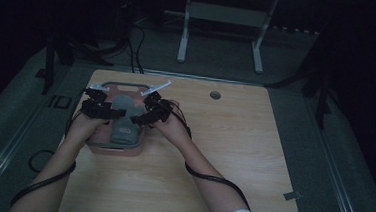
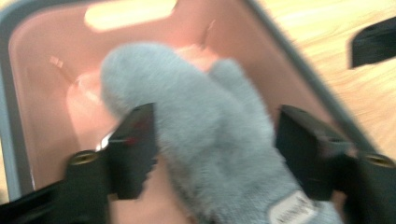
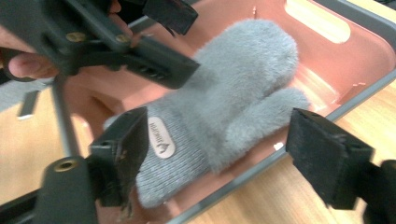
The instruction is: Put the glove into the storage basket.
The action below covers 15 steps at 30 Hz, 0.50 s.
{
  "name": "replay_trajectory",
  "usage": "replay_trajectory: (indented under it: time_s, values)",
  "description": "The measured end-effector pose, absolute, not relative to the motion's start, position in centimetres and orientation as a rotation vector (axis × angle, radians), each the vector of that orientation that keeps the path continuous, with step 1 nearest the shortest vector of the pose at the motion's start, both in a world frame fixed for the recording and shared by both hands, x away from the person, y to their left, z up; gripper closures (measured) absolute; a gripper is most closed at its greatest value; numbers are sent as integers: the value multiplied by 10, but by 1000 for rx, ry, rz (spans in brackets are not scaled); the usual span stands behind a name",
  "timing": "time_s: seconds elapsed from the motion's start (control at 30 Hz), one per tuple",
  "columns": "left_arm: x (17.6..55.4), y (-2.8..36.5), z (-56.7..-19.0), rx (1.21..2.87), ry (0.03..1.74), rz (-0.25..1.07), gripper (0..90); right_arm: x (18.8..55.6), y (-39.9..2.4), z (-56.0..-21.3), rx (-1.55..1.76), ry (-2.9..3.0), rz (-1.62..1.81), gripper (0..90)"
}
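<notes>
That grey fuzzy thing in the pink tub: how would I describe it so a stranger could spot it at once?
Start at the wooden table and look to its left side, where a pink tub with a grey rim sits. Lying inside it is a fluffy grey mitten with a ribbed cuff and a small pale oval label, between the open left gripper and right gripper. It is the one soft thing there.

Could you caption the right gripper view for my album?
Open right tool poised over a fluffy grey mitten in a pink bin.

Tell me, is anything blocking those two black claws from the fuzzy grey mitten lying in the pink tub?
Nothing visible does. The fuzzy grey mitten lies uncovered in the pink plastic tub; the left gripper straddles it with jaws open, and the right gripper hangs open at its cuff.
</notes>
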<state>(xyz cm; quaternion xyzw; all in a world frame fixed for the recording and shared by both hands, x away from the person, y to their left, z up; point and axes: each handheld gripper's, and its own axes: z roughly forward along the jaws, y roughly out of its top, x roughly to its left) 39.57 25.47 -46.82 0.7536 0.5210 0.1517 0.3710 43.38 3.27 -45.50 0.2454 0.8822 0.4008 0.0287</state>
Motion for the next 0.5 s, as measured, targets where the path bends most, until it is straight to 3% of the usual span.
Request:
replay_trajectory:
  time_s: [0.13,0.5]
  values:
    - [380,252,-464,1887,1272,435,186,431,23,-453,734,2738,1246,193]
    - [342,234,-454,1843,1130,433,185,417,3,-452,652,2733,1239,192]
